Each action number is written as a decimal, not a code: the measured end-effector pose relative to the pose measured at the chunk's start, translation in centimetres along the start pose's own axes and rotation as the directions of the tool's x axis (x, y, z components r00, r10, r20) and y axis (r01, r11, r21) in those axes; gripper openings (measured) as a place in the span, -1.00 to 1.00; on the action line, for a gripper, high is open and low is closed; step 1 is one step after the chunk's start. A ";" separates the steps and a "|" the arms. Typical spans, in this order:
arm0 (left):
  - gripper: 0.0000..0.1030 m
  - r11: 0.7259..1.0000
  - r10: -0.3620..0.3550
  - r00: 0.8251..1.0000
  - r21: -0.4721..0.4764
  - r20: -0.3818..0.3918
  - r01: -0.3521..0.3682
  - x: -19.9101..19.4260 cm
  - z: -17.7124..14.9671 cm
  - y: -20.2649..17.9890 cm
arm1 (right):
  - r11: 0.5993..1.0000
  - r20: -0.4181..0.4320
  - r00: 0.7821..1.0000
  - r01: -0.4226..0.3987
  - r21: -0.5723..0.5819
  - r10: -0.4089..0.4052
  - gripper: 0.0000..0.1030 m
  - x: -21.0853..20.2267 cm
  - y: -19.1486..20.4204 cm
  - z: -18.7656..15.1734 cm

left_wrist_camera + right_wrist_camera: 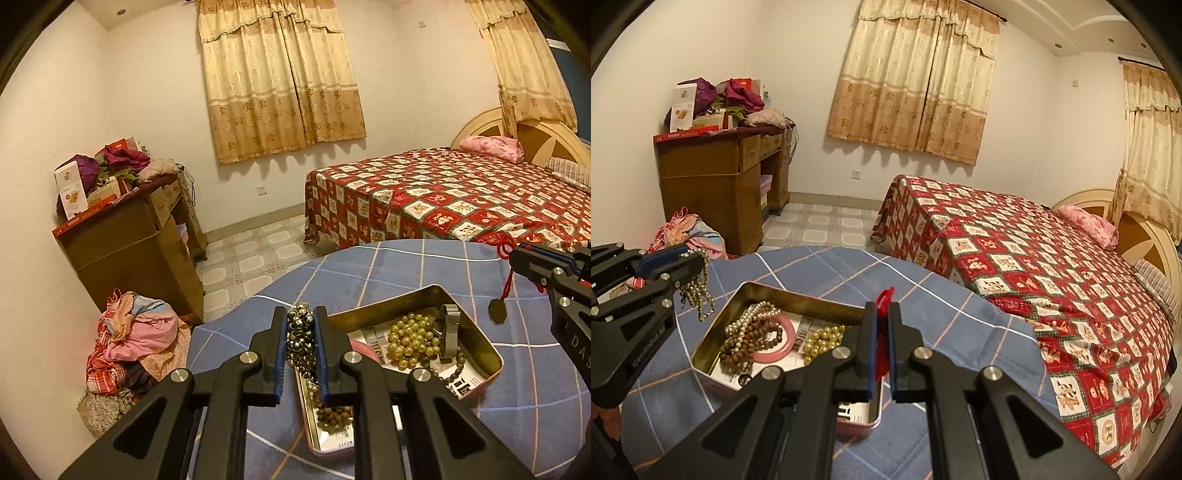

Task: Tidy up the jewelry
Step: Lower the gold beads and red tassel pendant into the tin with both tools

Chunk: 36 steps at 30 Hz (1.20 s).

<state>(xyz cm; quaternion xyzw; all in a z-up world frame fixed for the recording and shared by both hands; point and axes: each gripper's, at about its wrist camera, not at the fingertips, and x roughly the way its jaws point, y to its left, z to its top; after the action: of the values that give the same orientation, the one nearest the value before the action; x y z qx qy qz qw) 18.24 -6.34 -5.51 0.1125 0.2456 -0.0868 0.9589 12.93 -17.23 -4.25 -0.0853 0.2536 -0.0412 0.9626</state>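
Two legible gripper [690, 264] letterings: "GenRobot.AI", "DAS".

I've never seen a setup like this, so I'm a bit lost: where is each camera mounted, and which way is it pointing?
Left wrist: sits on the left tool, looking along its fingers, shut on a dark bead strand over the tin; the right tool shows at right.
Right wrist: sits on the right tool, shut on a red cord; the left tool shows at left.
Shared: tin, blue checked cloth, bed, curtains.
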 end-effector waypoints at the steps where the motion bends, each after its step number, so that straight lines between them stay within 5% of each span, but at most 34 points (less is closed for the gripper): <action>1: -0.74 1.000 0.001 1.000 0.000 -0.001 -0.001 0.2 0.0 0.0 | 1.000 0.001 1.000 0.002 -0.002 -0.002 -0.88 0.1 0.0 0.1; 36: -0.74 0.998 0.043 0.997 0.040 -0.070 -0.040 5.2 -0.9 -0.9 | 0.999 -0.103 0.994 0.035 -0.025 -0.037 -0.88 6.3 1.7 -1.4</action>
<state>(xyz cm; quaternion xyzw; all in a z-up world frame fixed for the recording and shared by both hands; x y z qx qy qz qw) 22.18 -7.58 -8.98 0.1393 0.2753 -0.0677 0.9488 17.76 -16.48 -8.76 -0.0987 0.3022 -0.0599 0.9462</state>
